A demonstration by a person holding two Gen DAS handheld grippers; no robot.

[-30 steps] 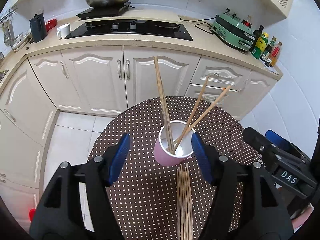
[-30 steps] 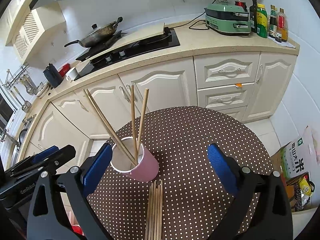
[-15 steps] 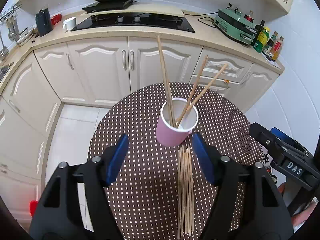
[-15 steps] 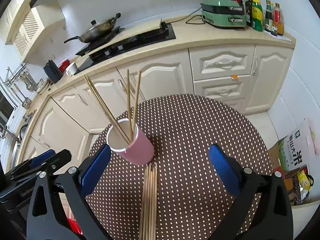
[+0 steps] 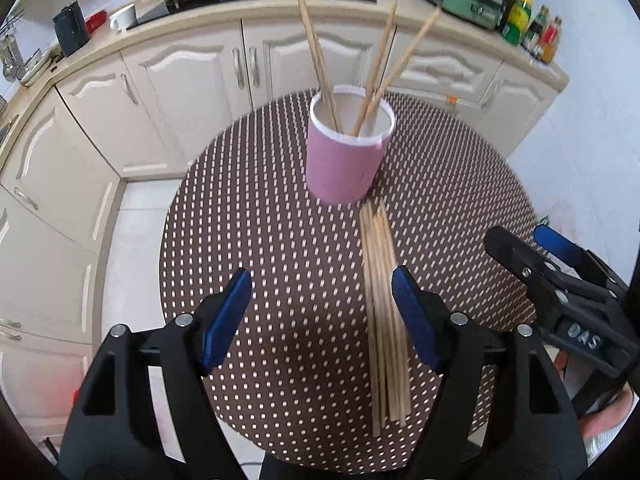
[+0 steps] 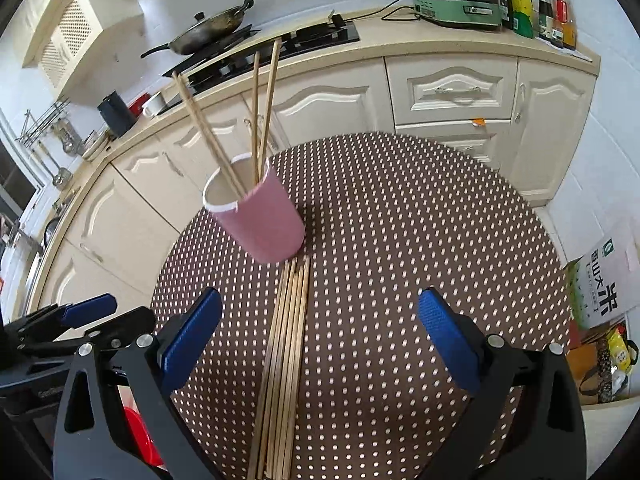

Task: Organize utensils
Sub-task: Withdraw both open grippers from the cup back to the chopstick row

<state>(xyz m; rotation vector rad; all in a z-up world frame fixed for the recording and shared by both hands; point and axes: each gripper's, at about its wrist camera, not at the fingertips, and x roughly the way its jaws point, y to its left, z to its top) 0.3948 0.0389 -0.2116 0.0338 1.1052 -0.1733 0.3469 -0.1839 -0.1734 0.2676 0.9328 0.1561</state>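
Only the right wrist view shows the rice bag (image 6: 600,276) printed with Chinese characters on the floor at far right; only the left view reads "DAS" on the right claw (image 5: 576,280). The pink cup (image 5: 346,152), holding three chopsticks (image 5: 316,44), stands on the dotted desk (image 5: 248,208); the loose chopstick bundle (image 6: 286,360) lies just near of it, cut off below. The left claw (image 5: 322,316), empty, has just been opening; the right claw gapes empty too.

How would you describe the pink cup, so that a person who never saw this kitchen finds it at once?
Look at the round table with the brown dotted cloth in front of the cream cabinets. The pink cup stands on it, at the far end of the loose chopsticks. It alone stands upright, with chopsticks inside.
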